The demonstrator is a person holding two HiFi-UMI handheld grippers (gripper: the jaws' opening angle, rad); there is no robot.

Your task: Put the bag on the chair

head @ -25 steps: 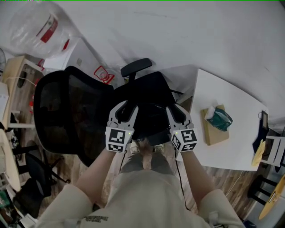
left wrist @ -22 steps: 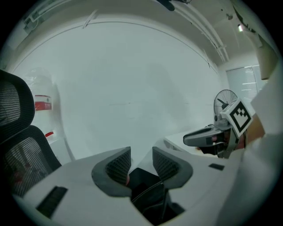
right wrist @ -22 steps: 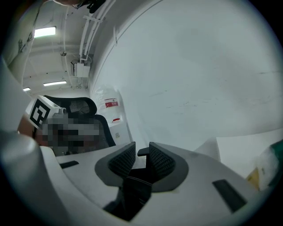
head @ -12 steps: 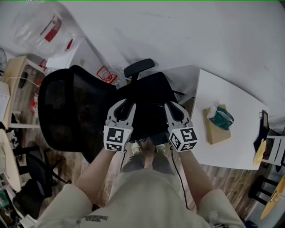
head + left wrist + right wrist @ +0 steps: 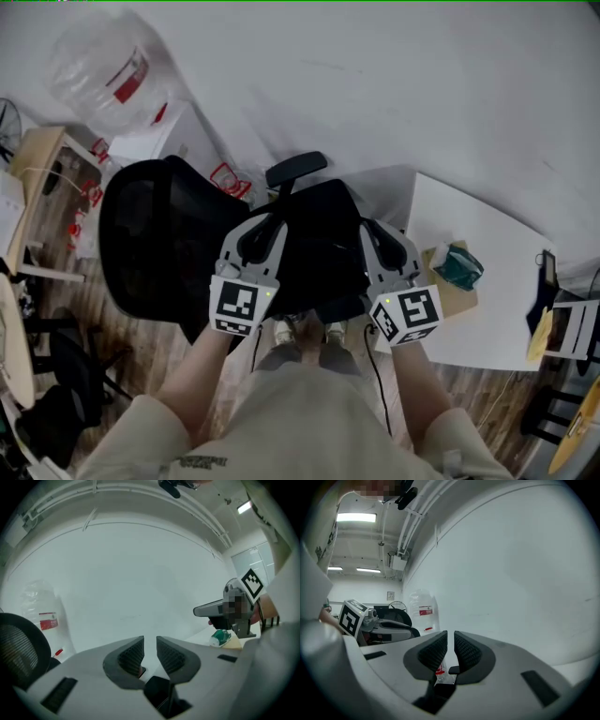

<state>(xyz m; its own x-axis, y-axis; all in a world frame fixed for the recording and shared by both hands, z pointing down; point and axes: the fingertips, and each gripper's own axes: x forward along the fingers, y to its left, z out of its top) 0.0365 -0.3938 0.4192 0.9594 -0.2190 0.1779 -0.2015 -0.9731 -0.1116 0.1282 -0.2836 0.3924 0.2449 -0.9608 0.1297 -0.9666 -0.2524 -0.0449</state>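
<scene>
Chair (image 5: 155, 244): black office chair with a broad mesh backrest and a padded armrest, standing upright. Bag (image 5: 323, 234): black and soft-sided, lying on the chair's seat. Its outline merges with the dark seat, so finer detail cannot be made out.

Two tools (image 5: 265, 225) (image 5: 380, 232), one chair (image 5: 155, 244), one table (image 5: 487, 281), one water jug (image 5: 108, 70).

The right gripper (image 5: 450, 641) faces a white wall. Its fingers (image 5: 433, 652) have just been closing to a narrow gap, nothing between them. Left: the left gripper (image 5: 411, 631), a chair (image 5: 397, 615), a bottle (image 5: 423, 609).
</scene>
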